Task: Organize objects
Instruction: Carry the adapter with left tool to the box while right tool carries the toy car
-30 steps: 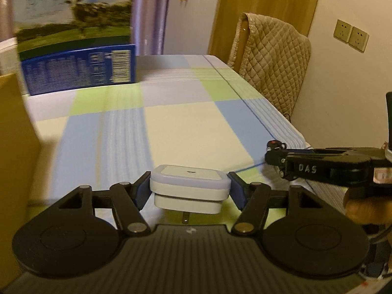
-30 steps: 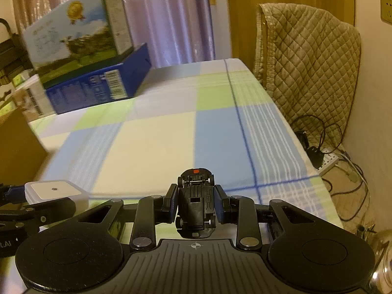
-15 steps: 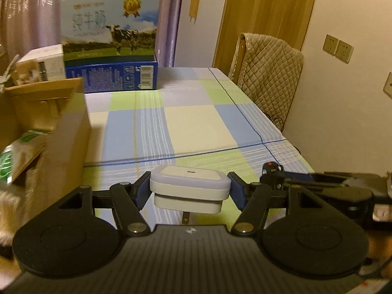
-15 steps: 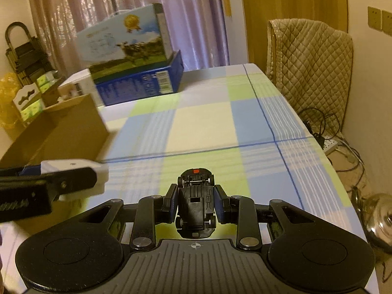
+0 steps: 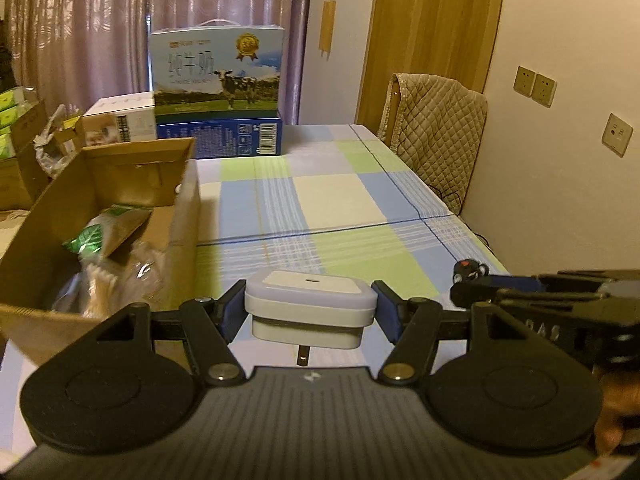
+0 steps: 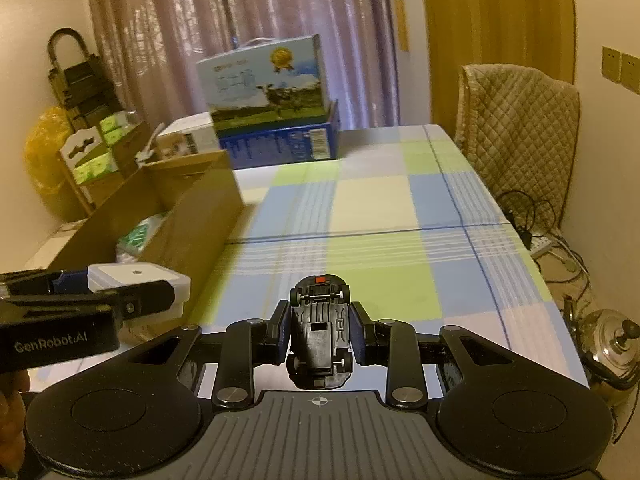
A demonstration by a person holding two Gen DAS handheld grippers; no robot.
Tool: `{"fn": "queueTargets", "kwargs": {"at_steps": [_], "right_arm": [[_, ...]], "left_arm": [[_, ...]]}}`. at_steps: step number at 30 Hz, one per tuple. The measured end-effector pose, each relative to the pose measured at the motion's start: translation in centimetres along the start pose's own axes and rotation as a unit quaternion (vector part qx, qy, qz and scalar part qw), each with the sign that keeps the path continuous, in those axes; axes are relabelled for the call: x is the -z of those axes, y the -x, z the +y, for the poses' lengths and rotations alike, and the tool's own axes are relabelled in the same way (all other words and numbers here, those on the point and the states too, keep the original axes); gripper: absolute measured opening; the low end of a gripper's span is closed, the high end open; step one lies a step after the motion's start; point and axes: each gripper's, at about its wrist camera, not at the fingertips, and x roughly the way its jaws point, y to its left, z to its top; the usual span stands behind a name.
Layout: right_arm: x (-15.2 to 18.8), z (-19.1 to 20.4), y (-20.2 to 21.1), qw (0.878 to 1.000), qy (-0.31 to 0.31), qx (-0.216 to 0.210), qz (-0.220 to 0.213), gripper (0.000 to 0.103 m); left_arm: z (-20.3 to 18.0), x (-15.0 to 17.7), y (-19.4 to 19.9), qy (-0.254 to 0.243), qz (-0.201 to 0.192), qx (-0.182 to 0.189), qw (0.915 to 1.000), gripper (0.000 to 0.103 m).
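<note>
holding both loads clear of the desk: my left claw [image 5: 310, 312] is clamped on a white plug-in adapter [image 5: 310, 306], prong pointing down, and my right claw [image 6: 320, 332] is clenched on a small black toy car [image 6: 320, 344], belly up, red tab at the far end. both items hang over the near edge of the checked desk [image 5: 340, 196], side by side, neither touching it.

judging from this, the pickup is done for these two and the drop-off is left. the open cardboard box [image 5: 120, 200] just left of the left claw looks like the goal; it already holds a green-and-brown packet [image 5: 104, 232] and some crinkled plastic. the rest of the cloth shows nothing else loose, so i'd guess these are among the last pieces.

writing: "genrobot.ai" on the left claw's side in the right view. the milk carton [image 5: 218, 70] at the far end shows a cow, a gold medal and large chinese characters i read as "纯牛奶"; the blue box [image 5: 220, 138] under it carries a barcode, text too small.
</note>
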Motion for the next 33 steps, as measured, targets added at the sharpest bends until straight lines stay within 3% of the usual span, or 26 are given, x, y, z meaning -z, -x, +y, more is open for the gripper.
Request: {"fn": "queueTargets", "kwargs": {"at_steps": [9,20,33], "right_arm": [[0.1,2.8,1.2,1.000,0.020,-0.022,-0.004,0.027],[0.2,6.5,0.6,0.997,0.047,-0.057,0.002,0.027],[0.0,12.9,-1.7,0.990,0.090,-0.109,0.011,0.027]], "left_arm": [[1.7,2.1,4.0,0.005,-0.001,-0.022,0.9998,0.061],[3.8,2.3,6.5,0.012,-0.006,-0.038,0.9992,0.061],[9.5,2.9,9.4,0.046,-0.003,-0.090,0.9948,0.061]]}}
